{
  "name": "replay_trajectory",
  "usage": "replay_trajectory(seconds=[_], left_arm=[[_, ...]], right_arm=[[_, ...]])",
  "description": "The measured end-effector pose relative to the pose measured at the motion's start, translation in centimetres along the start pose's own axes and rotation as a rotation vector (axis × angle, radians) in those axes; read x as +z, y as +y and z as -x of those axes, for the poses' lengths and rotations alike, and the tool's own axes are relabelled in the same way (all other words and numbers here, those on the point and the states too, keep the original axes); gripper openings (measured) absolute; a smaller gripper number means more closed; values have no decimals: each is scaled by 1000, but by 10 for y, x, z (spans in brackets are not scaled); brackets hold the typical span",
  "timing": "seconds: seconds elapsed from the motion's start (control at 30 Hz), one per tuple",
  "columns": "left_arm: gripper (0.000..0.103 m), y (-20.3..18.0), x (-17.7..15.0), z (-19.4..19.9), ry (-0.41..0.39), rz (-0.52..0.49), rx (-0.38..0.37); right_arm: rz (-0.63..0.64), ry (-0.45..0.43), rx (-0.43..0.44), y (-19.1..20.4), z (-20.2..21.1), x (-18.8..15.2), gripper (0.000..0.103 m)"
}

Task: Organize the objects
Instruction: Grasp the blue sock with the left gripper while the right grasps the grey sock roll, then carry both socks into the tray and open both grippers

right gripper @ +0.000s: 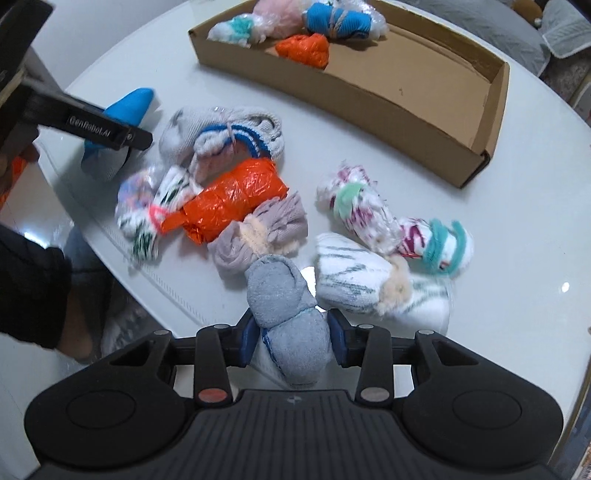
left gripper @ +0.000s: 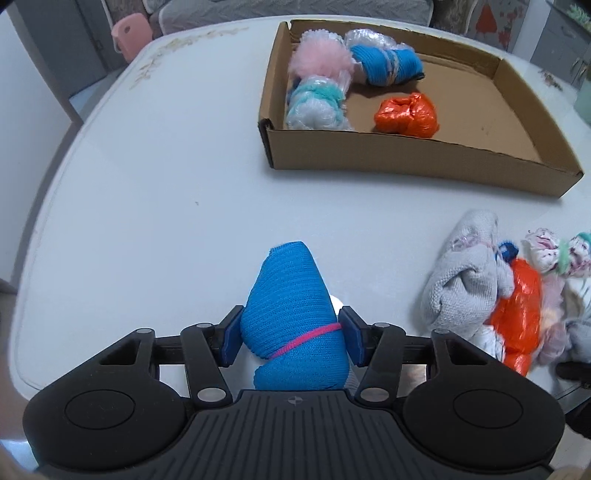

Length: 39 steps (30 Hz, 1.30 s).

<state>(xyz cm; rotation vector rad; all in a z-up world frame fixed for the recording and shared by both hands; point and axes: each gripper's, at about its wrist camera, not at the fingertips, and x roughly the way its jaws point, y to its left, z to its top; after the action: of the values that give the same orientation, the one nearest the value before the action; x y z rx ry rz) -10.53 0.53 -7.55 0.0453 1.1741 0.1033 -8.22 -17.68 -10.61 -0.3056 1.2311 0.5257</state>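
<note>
My left gripper (left gripper: pixel 290 334) is shut on a blue sock roll (left gripper: pixel 291 306) tied with a pink band, held above the white table; it also shows in the right wrist view (right gripper: pixel 122 110). My right gripper (right gripper: pixel 291 332) is shut on a grey-blue sock roll (right gripper: pixel 284 306) at the near edge of a pile of rolled socks (right gripper: pixel 236 199). A cardboard box (left gripper: pixel 413 158) at the far side holds a pink bundle (left gripper: pixel 319 61), a blue roll (left gripper: pixel 384 64), a white-teal bundle (left gripper: pixel 317 105) and an orange bundle (left gripper: pixel 406 114).
The pile includes an orange bundle (right gripper: pixel 232 199), a grey sock roll (right gripper: pixel 221 133), white patterned rolls (right gripper: pixel 369 210) and a white striped roll (right gripper: pixel 373 280). The box's right half (right gripper: pixel 424 77) is bare cardboard. A pink chair back (left gripper: pixel 131 31) stands beyond the table's far edge.
</note>
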Motion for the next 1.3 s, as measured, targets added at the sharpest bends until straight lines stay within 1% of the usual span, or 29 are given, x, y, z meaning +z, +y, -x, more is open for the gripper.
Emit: replay_trajectory(seconds=[0.1, 0.2, 0.33, 0.4, 0.5, 0.63, 0.73, 0.77, 0.83, 0.93, 1.07, 1.17, 1.3], left_arm=[[59, 2, -3, 2, -10, 8, 1], [58, 10, 0, 6, -20, 29, 23], [58, 22, 5, 18, -54, 78, 32], [58, 24, 11, 29, -89, 92, 29], [58, 21, 20, 48, -150, 82, 19], [58, 11, 40, 66, -194, 49, -31], [58, -1, 63, 77, -225, 2, -60], [58, -6, 72, 77, -234, -10, -73], [58, -16, 90, 80, -250, -40, -95], [58, -37, 123, 78, -282, -115, -104], [58, -65, 168, 60, -301, -190, -137], [58, -84, 194, 38, -305, -220, -166], [58, -106, 215, 2, -290, -265, -182]], right_arm=[[-12, -10, 14, 0, -1, 5, 36], [-26, -22, 39, -2, 3, 4, 36], [-73, -67, 63, -12, 13, 2, 36], [-90, -99, 65, -15, 20, 2, 36], [-115, -149, 71, -17, 34, 4, 36], [-140, -234, 58, -29, 51, 14, 36], [-154, -310, 21, -40, 72, 20, 36], [-162, -336, 24, -45, 79, 24, 36], [-160, -385, 3, -57, 91, 36, 36], [-143, -449, -74, -76, 104, 64, 36], [-139, -516, -105, -104, 106, 106, 36], [-132, -526, -115, -123, 92, 137, 36], [-128, -510, -105, -143, 66, 161, 36]])
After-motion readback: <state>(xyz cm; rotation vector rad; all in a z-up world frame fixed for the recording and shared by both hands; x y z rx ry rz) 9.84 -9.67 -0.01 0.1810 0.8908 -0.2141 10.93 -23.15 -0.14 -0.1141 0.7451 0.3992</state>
